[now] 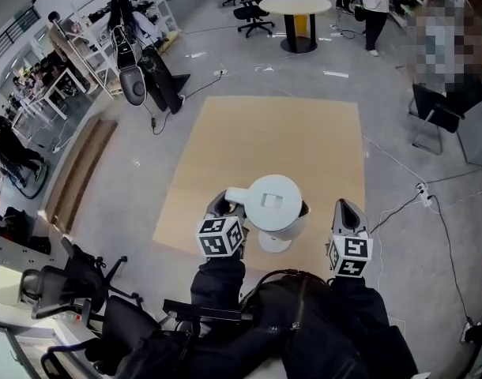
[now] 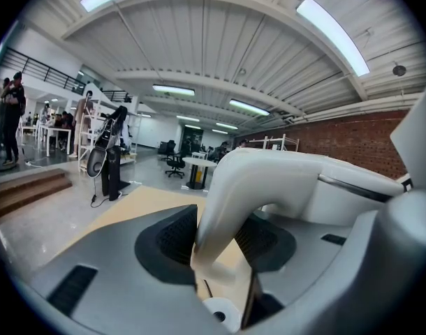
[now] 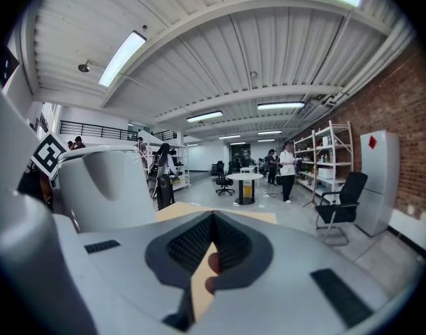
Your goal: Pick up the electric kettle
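The white electric kettle (image 1: 273,204) hangs over the brown floor mat (image 1: 265,125), just above its round white base (image 1: 274,243). My left gripper (image 1: 225,201) is shut on the kettle's handle (image 1: 235,195), which sticks out to the left. In the left gripper view the curved white handle (image 2: 269,176) fills the gap between the dark pads of the left gripper (image 2: 216,236), and the base (image 2: 220,316) shows below. My right gripper (image 1: 345,205) hovers to the right of the kettle, apart from it. In its own view the right gripper (image 3: 213,222) is shut on nothing, with the kettle body (image 3: 105,187) at left.
A round table (image 1: 295,6) and office chairs stand at the far end, with a standing person (image 1: 375,6) beside them. A black chair (image 1: 438,105) is at the right, cables (image 1: 399,204) trail across the floor, and another chair (image 1: 67,283) sits at the lower left.
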{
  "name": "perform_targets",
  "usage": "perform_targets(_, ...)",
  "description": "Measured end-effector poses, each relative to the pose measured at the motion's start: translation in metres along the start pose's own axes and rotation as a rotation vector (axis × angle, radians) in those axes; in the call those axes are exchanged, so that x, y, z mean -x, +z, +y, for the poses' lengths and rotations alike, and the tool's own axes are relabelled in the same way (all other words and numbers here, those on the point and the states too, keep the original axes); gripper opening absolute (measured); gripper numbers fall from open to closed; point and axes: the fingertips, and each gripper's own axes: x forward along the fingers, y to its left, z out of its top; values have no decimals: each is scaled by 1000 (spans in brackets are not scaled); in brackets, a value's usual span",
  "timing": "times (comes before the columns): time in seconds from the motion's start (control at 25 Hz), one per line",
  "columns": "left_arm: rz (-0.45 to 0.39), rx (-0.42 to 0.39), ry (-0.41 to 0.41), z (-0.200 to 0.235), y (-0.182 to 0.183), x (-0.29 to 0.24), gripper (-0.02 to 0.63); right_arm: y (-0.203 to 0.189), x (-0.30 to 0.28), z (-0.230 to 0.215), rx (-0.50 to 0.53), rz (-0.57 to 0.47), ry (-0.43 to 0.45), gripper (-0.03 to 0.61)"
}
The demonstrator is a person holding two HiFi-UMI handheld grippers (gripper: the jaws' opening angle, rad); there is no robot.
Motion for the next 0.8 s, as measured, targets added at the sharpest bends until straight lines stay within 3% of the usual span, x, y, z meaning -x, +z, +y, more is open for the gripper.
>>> perform_targets(0.8,11,-7,-17,-3,1,0,161,1,5,2,-8,1,-12,3)
